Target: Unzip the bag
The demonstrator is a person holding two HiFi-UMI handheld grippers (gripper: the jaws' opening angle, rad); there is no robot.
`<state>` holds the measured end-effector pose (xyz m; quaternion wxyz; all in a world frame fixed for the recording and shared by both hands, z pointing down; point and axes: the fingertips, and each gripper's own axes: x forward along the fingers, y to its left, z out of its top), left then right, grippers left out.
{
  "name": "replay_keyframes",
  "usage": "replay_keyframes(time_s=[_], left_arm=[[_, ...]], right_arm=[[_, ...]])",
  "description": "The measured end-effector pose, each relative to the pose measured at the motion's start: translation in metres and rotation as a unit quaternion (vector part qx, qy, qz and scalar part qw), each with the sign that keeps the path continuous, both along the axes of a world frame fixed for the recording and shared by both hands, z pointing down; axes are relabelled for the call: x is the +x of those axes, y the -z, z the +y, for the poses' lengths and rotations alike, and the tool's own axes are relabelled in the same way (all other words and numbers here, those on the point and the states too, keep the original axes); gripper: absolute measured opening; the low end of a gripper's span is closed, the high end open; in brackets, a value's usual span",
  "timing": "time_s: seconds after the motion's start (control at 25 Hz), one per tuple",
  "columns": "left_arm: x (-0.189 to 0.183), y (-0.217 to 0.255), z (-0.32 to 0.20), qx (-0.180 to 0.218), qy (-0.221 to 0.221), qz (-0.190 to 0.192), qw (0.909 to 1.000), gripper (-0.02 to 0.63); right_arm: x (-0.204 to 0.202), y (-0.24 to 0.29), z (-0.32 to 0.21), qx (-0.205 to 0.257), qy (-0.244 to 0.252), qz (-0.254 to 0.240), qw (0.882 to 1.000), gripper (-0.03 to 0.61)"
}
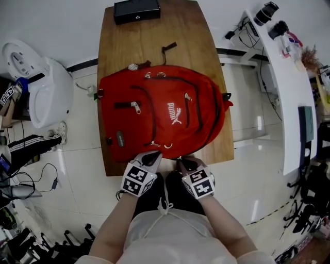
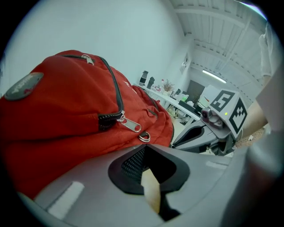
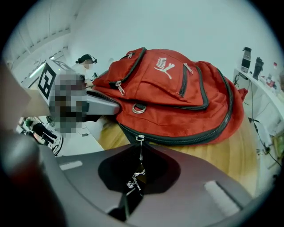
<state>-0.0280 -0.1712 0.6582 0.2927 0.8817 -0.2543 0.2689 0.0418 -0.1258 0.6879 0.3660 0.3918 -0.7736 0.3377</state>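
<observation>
Right gripper (image 3: 133, 188) is clamped shut on the thin metal zip pull (image 3: 139, 159). The pull hangs from the slider (image 3: 140, 138) of the main zip, at the near edge of the red bag (image 1: 160, 118). Left gripper (image 2: 151, 193), just beside it, has its jaws a narrow slit apart, with only a pale sliver showing between them and no fabric caught. Its tip is at the same near edge, below a small pocket zip tab (image 2: 131, 126) and a metal ring (image 2: 143, 137). The bag lies flat on the wooden surface (image 1: 185, 46), front face up, with its white logo (image 1: 176, 114) showing. Beyond it, at the far edge of the surface, sits a black box (image 1: 136, 10).
</observation>
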Motion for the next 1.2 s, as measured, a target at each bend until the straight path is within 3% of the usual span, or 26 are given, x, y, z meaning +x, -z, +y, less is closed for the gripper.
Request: replay_keyframes(time_s=[0.4,0.56,0.8,1.2], left_arm=[[-0.003,-0.009,-0.006,-0.029,0.021,-0.021,0.9991,0.008],[-0.006,-0.012,-0.008,-0.045,0.034,-0.011,0.9984,0.008],[-0.004,-0.013,-0.007,-0.062,0.045,-0.013,0.9970,0.008],[-0.008,-0.017,-0.010,-0.074,0.055,-0.027,0.9954,0.008]], right_arm=[[0.073,-0.003,-0.010,-0.002,0.035,0.064,0.997,0.012],[0.102,-0.001,-0.021,0.007,0.055,0.098,0.994,0.012],[0.128,0.001,-0.029,-0.008,0.070,0.108,0.992,0.014],[0.171,0.016,-0.072,0.021,0.061,0.154,0.986,0.015]])
